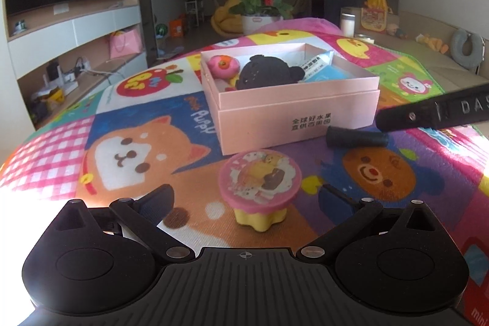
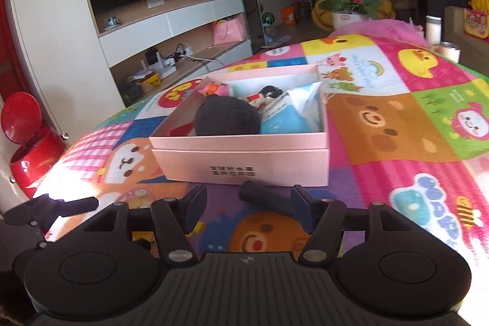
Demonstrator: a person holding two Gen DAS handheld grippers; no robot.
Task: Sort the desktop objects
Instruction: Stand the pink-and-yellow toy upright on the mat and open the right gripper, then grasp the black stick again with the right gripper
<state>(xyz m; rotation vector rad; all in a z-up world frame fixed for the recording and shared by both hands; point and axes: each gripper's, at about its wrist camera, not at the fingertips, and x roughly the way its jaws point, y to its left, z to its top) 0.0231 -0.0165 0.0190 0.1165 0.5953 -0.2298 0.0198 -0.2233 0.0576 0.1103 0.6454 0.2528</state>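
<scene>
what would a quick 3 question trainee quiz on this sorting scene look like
1. True or false: the pudding cup toy lies inside the pink box.
2. Which object lies on the mat just in front of the pink box, near the right tongs? A) black cylinder B) blue packet C) pink donut toy
3. Fill in: the left tongs are ____, with the pudding cup toy between the fingers but untouched.

Key
1. False: it stands on the play mat in front of the box.
2. A: the black cylinder.
3. Open.
</scene>
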